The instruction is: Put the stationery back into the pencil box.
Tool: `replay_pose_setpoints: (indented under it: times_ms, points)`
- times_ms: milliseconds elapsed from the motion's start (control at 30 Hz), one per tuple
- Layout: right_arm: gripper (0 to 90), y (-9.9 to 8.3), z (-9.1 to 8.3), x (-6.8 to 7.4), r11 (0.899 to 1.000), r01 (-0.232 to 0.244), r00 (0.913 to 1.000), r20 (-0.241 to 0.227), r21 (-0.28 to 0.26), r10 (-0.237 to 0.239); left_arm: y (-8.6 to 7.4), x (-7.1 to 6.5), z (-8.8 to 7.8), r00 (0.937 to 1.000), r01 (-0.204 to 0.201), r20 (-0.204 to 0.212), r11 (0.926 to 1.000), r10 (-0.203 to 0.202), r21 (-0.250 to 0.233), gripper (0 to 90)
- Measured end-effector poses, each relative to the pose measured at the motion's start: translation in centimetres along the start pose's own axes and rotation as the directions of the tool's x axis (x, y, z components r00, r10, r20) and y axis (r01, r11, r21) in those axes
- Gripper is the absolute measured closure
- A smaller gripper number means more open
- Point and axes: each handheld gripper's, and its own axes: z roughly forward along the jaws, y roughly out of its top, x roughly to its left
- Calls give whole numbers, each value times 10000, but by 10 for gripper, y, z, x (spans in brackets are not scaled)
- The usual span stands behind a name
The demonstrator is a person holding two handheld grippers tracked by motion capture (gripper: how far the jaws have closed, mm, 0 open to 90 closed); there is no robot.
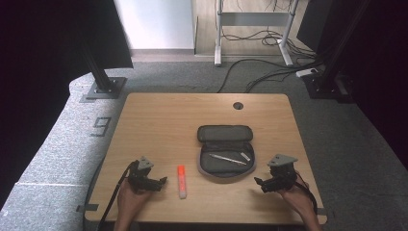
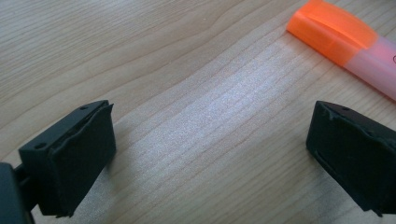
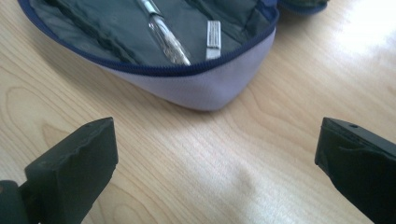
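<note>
Two tools gaping, left tool (image 1: 162, 181) beside orange highlighter (image 1: 181, 181), right tool (image 1: 258, 183) near open pouch (image 1: 225, 151) edge

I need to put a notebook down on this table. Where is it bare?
The far half, between the cable hole and the case, and the whole left side beyond the highlighter are bare. It is crowded near the front, around the left gripper and right gripper.

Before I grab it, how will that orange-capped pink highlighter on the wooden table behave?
The orange-capped pink highlighter looks rigid plastic, probably light. Its glossy barrel may slip between jaws. It lies flat, and its flattish cap suggests little rolling.
</note>
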Motion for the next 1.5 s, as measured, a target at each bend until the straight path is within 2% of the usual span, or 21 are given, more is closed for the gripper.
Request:
replay_pose_setpoints:
  times_ms: [333,600,1100,1267,1400,1500]
  points:
    - [0,-25,15,-1,9951,-992,9951,-39,7,992,0,0,0,10000,2,2,10000,-2,-2,12]
    - [0,-39,24,-4,9884,-1518,9884,-13,-75,1518,0,0,0,10000,4,4,10000,-4,1,12]
    - [0,-40,24,-4,9873,-1585,9873,71,-73,1585,-1,-1,-1,10000,-6,-24,10000,6,-34,22]
    - [0,-40,24,-4,9873,-1588,9873,75,-76,1588,4,-9,-7,9995,-69,-316,10000,67,-64,48]
    - [0,-40,24,-4,9872,-1596,9871,87,-79,1597,11,-13,-16,10000,24,-1,9989,-24,-476,64]
    - [0,-40,24,-4,9869,-1609,9869,103,-83,1610,14,-16,-19,9998,46,177,9988,-37,-488,80]
